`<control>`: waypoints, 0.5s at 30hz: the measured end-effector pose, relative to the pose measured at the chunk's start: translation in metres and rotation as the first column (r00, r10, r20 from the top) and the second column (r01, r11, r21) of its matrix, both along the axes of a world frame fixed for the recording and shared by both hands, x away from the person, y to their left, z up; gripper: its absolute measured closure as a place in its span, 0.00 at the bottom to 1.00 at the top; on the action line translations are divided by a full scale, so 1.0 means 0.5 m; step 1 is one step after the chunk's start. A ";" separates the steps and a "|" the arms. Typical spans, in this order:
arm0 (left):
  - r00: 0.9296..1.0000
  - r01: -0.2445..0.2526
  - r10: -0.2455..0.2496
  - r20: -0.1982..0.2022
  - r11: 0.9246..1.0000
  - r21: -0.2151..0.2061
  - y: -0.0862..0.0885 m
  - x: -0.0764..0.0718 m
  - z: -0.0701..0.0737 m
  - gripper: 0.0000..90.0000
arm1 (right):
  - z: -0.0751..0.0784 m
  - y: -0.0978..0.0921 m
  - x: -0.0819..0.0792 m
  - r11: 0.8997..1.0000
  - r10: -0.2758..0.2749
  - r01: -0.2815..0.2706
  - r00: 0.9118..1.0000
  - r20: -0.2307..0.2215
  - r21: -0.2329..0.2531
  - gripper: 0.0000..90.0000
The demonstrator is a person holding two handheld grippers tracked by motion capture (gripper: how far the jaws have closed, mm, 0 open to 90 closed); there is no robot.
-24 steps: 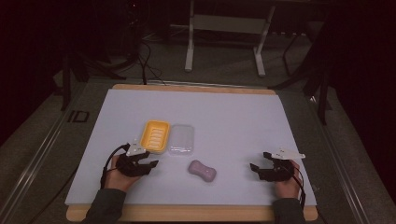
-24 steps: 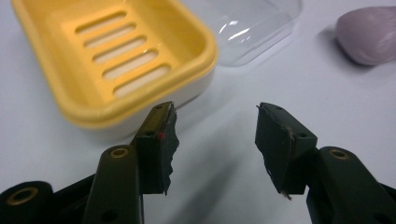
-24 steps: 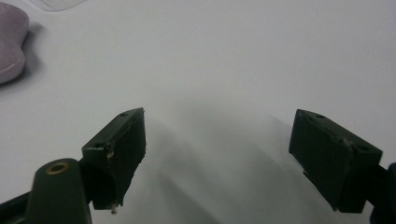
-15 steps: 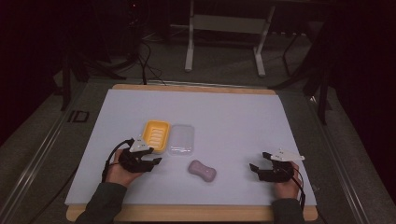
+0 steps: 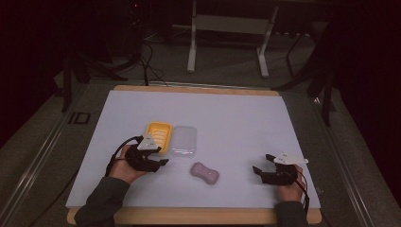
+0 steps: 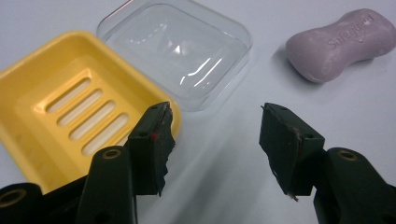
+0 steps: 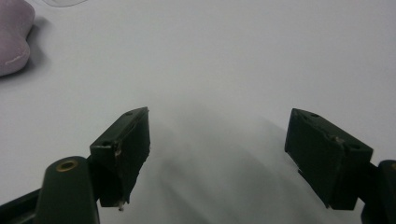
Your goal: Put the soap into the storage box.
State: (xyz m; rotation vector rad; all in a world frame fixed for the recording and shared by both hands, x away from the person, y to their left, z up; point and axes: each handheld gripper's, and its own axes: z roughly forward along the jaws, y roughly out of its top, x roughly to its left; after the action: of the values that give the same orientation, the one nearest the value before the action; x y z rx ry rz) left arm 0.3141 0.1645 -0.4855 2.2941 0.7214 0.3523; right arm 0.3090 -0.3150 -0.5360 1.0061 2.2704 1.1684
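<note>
A yellow slotted soap dish (image 5: 158, 134) (image 6: 65, 119) lies on the white table mat, with a clear plastic lid (image 5: 185, 140) (image 6: 180, 46) right beside it. A lilac bar of soap (image 5: 204, 173) (image 6: 343, 43) (image 7: 13, 39) rests nearer the front. My left gripper (image 5: 160, 162) (image 6: 215, 140) is open, its jaws just in front of the dish's near corner and empty. My right gripper (image 5: 257, 170) (image 7: 217, 158) is open too, low over bare mat to the right of the soap, nothing between its jaws.
The white mat (image 5: 236, 118) covers a wooden-edged table (image 5: 198, 88). Beyond the far edge stand a metal frame's legs (image 5: 227, 42) and cables (image 5: 142, 52) on a dark floor.
My left gripper has shifted right and forward, closer to the yellow dish and the soap. The right gripper has hardly moved.
</note>
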 end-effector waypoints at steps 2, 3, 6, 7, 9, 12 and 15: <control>1.000 0.018 -0.018 0.007 1.000 0.009 -0.007 0.002 0.005 0.49 | 0.000 0.000 -0.001 1.000 -0.001 0.001 1.000 -0.001 0.002 0.24; 1.000 0.024 -0.024 0.010 1.000 0.011 -0.010 0.003 0.008 0.48 | 0.000 0.000 -0.001 1.000 -0.001 0.001 1.000 0.000 0.001 0.24; 0.999 0.044 -0.044 0.017 0.999 0.020 -0.020 0.007 0.016 0.48 | 0.000 0.001 -0.001 1.000 -0.001 0.001 1.000 0.001 -0.003 0.24; 0.999 0.051 -0.051 0.019 0.998 0.021 -0.023 0.008 0.018 0.48 | 0.000 0.001 -0.001 1.000 -0.001 0.001 1.000 0.001 -0.003 0.24; 0.998 0.066 -0.066 0.020 0.998 0.026 -0.030 0.010 0.023 0.48 | 0.000 0.001 -0.001 1.000 -0.001 0.001 1.000 0.002 -0.002 0.24; 0.996 0.090 -0.091 0.021 0.995 0.041 -0.041 0.013 0.029 0.48 | 0.000 0.000 -0.001 1.000 -0.002 0.002 1.000 0.003 -0.001 0.24; 0.992 0.120 -0.121 0.022 0.991 0.059 -0.053 0.016 0.034 0.48 | 0.000 0.001 -0.001 1.000 -0.002 0.002 1.000 0.001 -0.002 0.24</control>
State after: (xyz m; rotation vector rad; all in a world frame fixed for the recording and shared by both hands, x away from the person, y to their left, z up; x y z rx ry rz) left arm 0.3220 0.1381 -0.4683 2.3708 0.5637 0.3493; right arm 0.3085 -0.3146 -0.5359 1.0066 2.2686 1.1651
